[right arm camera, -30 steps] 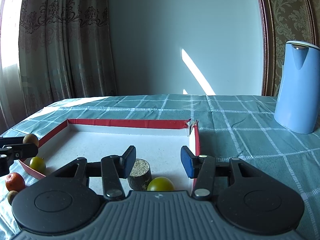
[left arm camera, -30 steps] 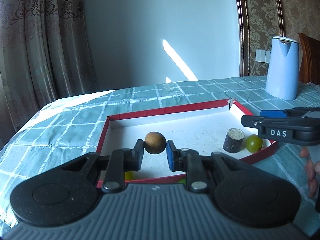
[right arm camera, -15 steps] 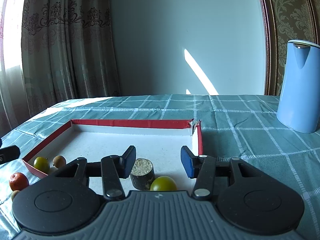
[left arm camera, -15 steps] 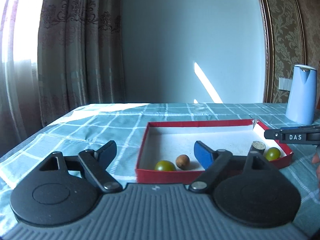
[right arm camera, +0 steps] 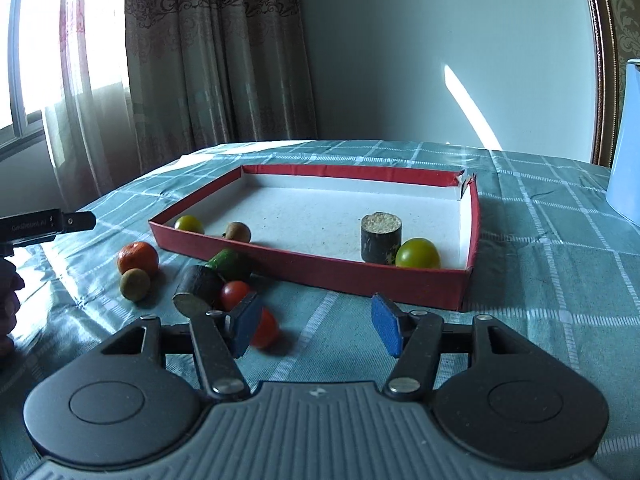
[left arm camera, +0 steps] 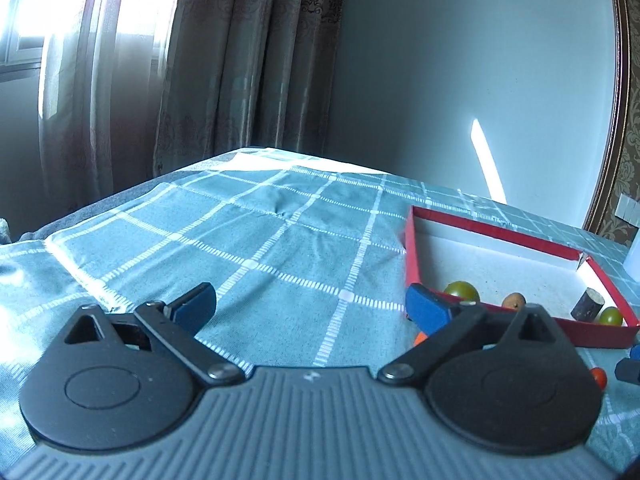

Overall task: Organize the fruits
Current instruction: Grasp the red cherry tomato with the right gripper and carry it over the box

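A red tray (right arm camera: 312, 268) with a white floor holds a green fruit (right arm camera: 189, 224), a brown fruit (right arm camera: 238, 233), a dark cylinder (right arm camera: 381, 236) and a green tomato (right arm camera: 418, 254). In front of it on the cloth lie a mandarin (right arm camera: 138, 258), a brown kiwi-like fruit (right arm camera: 135, 284), a lying dark cylinder (right arm camera: 198, 290), a green piece (right arm camera: 230, 264) and two red tomatoes (right arm camera: 234, 294). My right gripper (right arm camera: 316, 328) hangs over the cloth near them, jaws opening, nothing between them. My left gripper (left arm camera: 310, 304) is left of the tray (left arm camera: 412, 256), jaws opening wide over bare cloth.
A checked teal tablecloth (left arm camera: 280, 240) covers the table. A light blue kettle (right arm camera: 626, 184) stands at the right beyond the tray. Curtains and a window are at the left, a wall behind. A person's hand (right arm camera: 8, 300) shows at the left edge.
The left gripper let go of the brown fruit, which now lies in the tray, opened wide and swung back and left. The right gripper drew back from the tray and its jaws widened.
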Available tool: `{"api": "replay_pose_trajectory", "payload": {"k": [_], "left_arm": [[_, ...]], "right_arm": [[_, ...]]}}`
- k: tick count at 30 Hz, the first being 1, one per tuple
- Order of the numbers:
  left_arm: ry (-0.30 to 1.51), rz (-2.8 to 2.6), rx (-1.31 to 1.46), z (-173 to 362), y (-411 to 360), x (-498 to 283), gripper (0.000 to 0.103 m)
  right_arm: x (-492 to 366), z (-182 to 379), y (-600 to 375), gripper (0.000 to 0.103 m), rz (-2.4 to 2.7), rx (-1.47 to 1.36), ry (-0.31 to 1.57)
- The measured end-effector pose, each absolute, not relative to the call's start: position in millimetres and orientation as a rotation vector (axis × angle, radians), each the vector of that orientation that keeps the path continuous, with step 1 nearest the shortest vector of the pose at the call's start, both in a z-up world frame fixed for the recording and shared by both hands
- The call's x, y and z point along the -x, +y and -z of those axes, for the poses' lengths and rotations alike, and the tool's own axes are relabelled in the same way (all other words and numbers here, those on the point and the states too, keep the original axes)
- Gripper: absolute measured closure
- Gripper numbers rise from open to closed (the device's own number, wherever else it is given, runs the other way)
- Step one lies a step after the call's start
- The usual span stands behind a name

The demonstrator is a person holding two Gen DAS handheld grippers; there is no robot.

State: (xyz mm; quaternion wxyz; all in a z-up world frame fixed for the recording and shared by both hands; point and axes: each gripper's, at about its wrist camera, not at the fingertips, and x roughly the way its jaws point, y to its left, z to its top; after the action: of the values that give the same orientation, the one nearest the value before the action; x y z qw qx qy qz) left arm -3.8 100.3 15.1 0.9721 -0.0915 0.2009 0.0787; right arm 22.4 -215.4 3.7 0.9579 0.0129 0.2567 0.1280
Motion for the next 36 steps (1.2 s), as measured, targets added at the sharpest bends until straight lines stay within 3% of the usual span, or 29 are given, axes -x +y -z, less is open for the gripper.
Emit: {"api": "replay_pose_trajectory", "payload": {"k": [11,20,36], "left_arm": [[0.454,-0.137,0.276,-8,114,0,0.0],[0.45,-0.133,0.286,-8,115,0,0.0],[0.444,-0.135,0.288,-9,115,1,0.0]], "right_arm": [[-39,7,-181,0.043,-0.292,0.131,0.62],[-42,9,-175,0.076,-0.349,0.144,0.639],[-71,-25,-204,0.078,-0.178,0.01,0.5]]}}
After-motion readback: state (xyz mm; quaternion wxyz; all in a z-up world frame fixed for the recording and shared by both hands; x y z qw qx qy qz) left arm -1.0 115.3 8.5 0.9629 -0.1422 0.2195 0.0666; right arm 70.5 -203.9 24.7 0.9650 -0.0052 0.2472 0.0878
